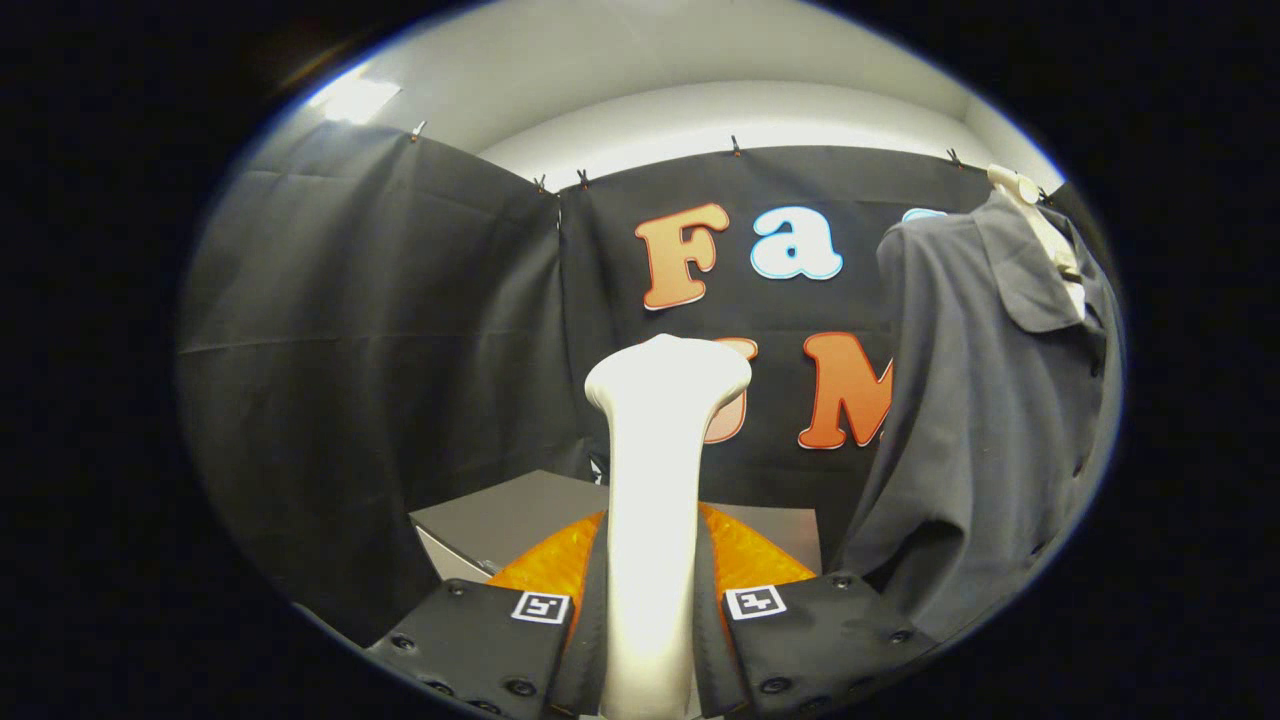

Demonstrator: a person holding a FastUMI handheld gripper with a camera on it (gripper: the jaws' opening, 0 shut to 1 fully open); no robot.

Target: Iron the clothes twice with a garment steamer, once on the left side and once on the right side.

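A white garment steamer (655, 470) stands upright between my fingers, its wide head pointing up and away. My gripper (650, 590) is shut on the steamer's handle, one finger pressing on each side. A dark grey collared shirt (985, 400) hangs on a pale hanger (1035, 215) to the right of the steamer, a little beyond it. The steamer's head is apart from the shirt, off its left edge.
A grey table top (520, 515) lies low behind the fingers, with its corner toward the left. Black cloth walls close the booth at the back and the left, clipped along their top edge.
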